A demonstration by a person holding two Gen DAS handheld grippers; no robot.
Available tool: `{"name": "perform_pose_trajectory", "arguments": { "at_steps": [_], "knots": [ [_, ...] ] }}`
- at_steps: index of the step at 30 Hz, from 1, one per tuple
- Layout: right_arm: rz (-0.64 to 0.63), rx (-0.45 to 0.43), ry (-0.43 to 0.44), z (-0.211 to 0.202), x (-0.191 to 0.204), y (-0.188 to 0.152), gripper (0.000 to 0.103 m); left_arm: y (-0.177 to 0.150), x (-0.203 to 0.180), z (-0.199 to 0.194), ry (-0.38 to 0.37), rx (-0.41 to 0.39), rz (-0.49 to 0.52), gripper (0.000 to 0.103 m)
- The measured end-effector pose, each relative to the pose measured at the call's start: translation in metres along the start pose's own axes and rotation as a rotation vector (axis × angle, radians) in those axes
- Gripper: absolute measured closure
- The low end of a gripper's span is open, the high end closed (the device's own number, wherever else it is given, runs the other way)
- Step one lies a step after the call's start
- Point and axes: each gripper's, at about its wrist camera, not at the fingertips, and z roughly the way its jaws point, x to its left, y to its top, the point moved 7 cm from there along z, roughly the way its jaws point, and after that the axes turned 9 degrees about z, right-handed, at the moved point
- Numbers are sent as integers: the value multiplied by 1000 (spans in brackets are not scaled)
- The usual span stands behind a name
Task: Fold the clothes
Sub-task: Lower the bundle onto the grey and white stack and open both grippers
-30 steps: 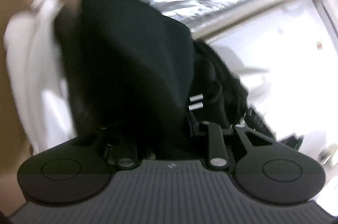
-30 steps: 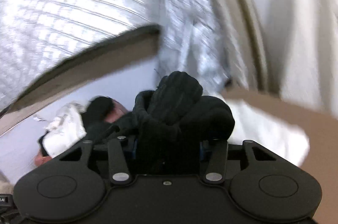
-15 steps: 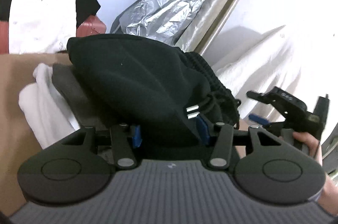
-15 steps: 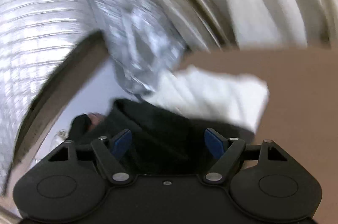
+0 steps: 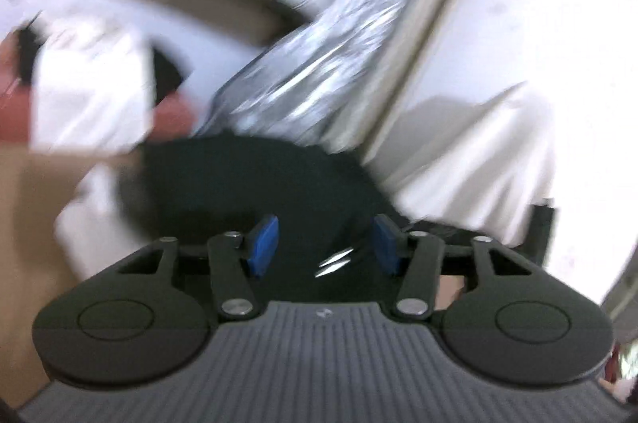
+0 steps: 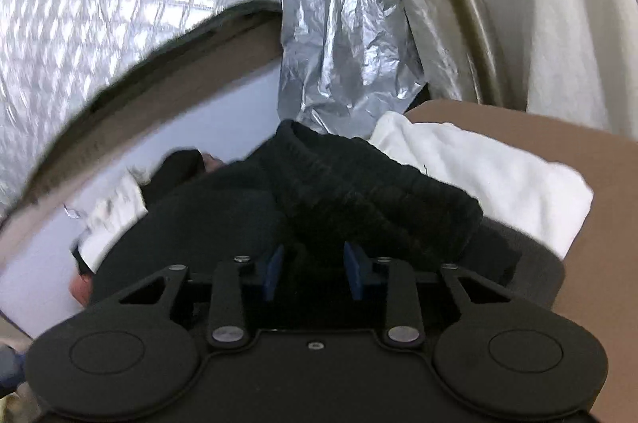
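A brown cardboard box (image 6: 530, 140) sits at the right in the right wrist view. In it lies a folded white cloth (image 6: 478, 176), with a grey cloth (image 6: 518, 259) beside it. A black garment (image 6: 359, 191) with a ribbed, stretchy band rests on top of them, partly hiding both.

The right gripper (image 6: 313, 273) has its jaws a small way apart, with black cloth lying between the blue pads (image 6: 354, 271); I cannot tell if they squeeze it.

The left gripper (image 5: 325, 243) has its jaws wide, and its blue pads (image 5: 263, 239) stand clear of the black garment (image 5: 255, 191) just ahead. This view is blurry. Two small silver cord tips (image 5: 335, 261) show between the pads.

Behind the box, crinkled silver foil (image 6: 343, 36) hangs down. Past it, more clothes (image 6: 115, 211) lie in a white and black heap on a pale surface (image 6: 159, 128).
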Motion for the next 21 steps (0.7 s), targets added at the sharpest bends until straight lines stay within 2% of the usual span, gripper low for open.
{"name": "perform_pose_trajectory", "arguments": {
  "at_steps": [1,2,4,6,7,9,12,13,18,20,21],
  "knots": [
    [-22,2,3,-3,4,-2,57,3,-11,4,-40,-9,39,43],
    [-43,4,7,-6,8,-3,55,-3,-20,17,-90,46,74,40],
    [-64,-4,11,-13,14,-3,53,-22,-30,46,-125,178,106,40],
    [-25,-36,23,-21,11,2,51,-47,-24,71,-14,307,129,41],
    [-23,-49,20,-25,9,1,49,-55,-21,78,13,335,133,41],
    [-50,-59,-14,-27,7,-1,50,-62,-13,86,30,359,78,41],
    [-149,-45,-84,-16,7,-7,57,-60,-5,85,8,358,-29,41],
    [-185,-39,-105,-12,6,-9,60,-61,-3,85,4,359,-31,40],
    [-365,-8,-214,9,5,-20,58,-62,0,94,16,370,-15,40],
    [-386,-16,-249,11,8,-23,55,-63,1,94,28,372,-1,39],
    [-369,-32,-259,7,13,-25,48,-64,0,92,32,375,11,37]
  ]
}}
